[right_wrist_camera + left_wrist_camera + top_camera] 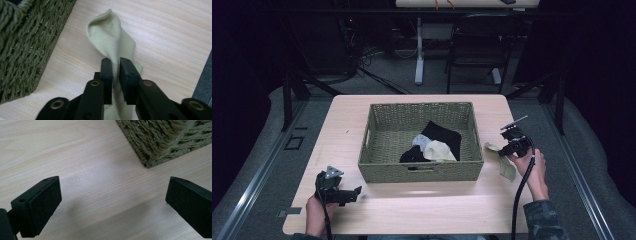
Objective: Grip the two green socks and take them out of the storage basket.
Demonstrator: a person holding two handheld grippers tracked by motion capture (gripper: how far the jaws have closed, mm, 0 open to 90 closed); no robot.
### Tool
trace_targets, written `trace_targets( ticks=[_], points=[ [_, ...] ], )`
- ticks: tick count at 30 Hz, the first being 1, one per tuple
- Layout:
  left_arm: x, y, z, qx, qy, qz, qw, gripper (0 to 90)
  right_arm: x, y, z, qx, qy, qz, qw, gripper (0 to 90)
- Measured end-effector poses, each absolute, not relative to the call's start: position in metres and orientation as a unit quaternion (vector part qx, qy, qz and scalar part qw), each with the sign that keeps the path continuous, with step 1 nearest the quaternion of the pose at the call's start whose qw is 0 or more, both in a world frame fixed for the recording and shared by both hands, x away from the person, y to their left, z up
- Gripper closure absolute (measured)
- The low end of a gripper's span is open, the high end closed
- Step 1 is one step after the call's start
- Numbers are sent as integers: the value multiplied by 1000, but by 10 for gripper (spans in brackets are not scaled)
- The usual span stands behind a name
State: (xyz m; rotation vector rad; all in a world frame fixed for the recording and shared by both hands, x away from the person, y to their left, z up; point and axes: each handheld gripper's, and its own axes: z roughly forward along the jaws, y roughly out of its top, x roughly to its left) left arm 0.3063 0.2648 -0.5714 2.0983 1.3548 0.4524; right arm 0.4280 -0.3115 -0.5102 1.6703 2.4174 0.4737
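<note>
My right tool (115,65) pinches a pale green cloth sock (110,37) just right of the woven olive basket (422,170); my left tool (112,202) hangs spread by its front-left corner.

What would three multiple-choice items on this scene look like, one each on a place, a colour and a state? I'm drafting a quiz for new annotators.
1. Where does the pale green cloth sock lie?
A. inside the basket
B. on the light wooden table, right of the woven olive-green rectangular basket
C. on the floor

2. What colour is the largest garment in the basket?
A. black
B. red
C. blue

3. How do the left gripper jaws stand?
A. clamped on cloth
C. wide apart, nothing between
B. shut, empty

Answers: 1 B, the sock drapes on the tabletop beside the basket, pinched in the right gripper. 2 A, dark fabric dominates. 3 C, bare wood shows between them.
</note>
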Motion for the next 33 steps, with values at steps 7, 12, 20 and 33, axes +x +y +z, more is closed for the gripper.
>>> trace_targets(
  ticks=[7, 12, 20, 33],
  points=[
    [305, 264, -571, 789, 509, 170, 299, 3, 424, -312, -501, 557, 810, 164, 85, 529],
    [307, 264, -571, 792, 506, 170, 297, 3, 421, -312, -492, 554, 809, 172, 89, 449],
    [306, 264, -571, 789, 508, 170, 300, 3, 408, -315, -461, 546, 798, 234, 101, 236],
    [307, 263, -571, 791, 506, 167, 299, 3, 404, -266, -399, 472, 830, 273, 116, 173]
  ],
)
